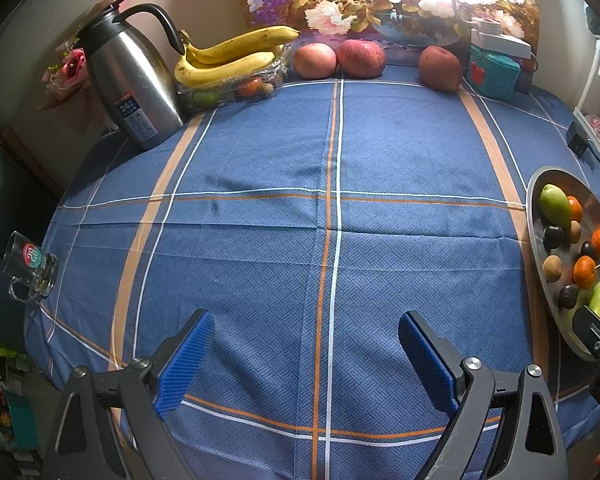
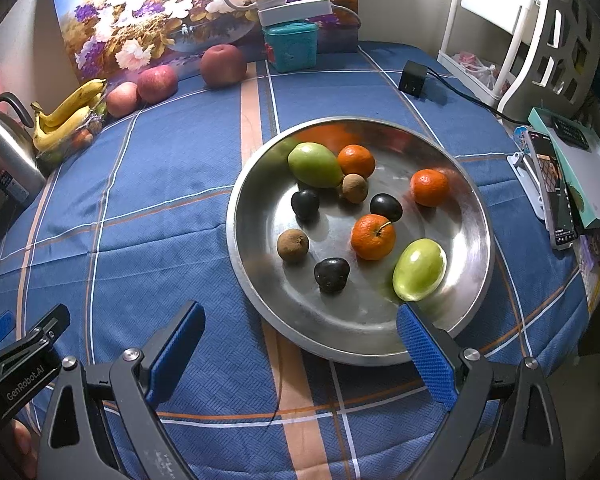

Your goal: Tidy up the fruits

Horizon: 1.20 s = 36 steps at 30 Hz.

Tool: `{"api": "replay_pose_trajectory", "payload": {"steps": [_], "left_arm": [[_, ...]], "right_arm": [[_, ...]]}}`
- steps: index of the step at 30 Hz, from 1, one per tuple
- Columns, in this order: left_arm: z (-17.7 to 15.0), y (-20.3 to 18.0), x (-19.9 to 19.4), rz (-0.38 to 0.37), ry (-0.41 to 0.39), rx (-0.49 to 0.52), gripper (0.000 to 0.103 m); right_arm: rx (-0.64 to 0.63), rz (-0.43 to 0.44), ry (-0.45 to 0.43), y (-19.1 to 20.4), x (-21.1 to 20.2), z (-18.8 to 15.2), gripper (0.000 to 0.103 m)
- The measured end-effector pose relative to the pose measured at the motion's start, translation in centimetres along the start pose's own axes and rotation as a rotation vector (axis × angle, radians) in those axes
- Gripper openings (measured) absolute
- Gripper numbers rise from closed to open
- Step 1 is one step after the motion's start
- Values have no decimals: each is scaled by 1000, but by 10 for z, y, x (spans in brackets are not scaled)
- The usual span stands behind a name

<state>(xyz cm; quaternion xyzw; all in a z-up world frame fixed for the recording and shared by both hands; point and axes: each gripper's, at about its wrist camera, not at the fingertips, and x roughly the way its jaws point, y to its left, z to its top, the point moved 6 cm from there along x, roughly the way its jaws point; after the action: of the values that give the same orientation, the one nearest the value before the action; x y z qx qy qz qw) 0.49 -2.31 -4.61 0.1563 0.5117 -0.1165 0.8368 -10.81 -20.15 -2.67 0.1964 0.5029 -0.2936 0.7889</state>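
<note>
- Hovering above the tablecloth (image 1: 260,240), my left gripper (image 1: 306,360) is spread wide with nothing between its pads.
- My right gripper (image 2: 300,354), equally released, hangs over the near rim of the steel plate (image 2: 260,280), its right pad just beside a green fruit (image 2: 419,269).
- Tangerines (image 2: 372,237), dark plums (image 2: 331,274) and brown longans (image 2: 293,244) lie loose on the plate; I judge them light, round, prone to rolling and bruising, best pinched gently across the middle.
- Bananas (image 1: 228,60) and apples (image 1: 360,58) wait along the far edge.

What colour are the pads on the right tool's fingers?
Blue, textured pads, clearest in the right wrist view.
</note>
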Motion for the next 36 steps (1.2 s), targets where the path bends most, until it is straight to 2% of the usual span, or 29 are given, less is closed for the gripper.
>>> {"api": "replay_pose_trajectory", "payload": {"steps": [36], "left_arm": [[0,0,1,0,3,-2,95]], "right_arm": [[-8,6,12,4,3,-1,97]]}}
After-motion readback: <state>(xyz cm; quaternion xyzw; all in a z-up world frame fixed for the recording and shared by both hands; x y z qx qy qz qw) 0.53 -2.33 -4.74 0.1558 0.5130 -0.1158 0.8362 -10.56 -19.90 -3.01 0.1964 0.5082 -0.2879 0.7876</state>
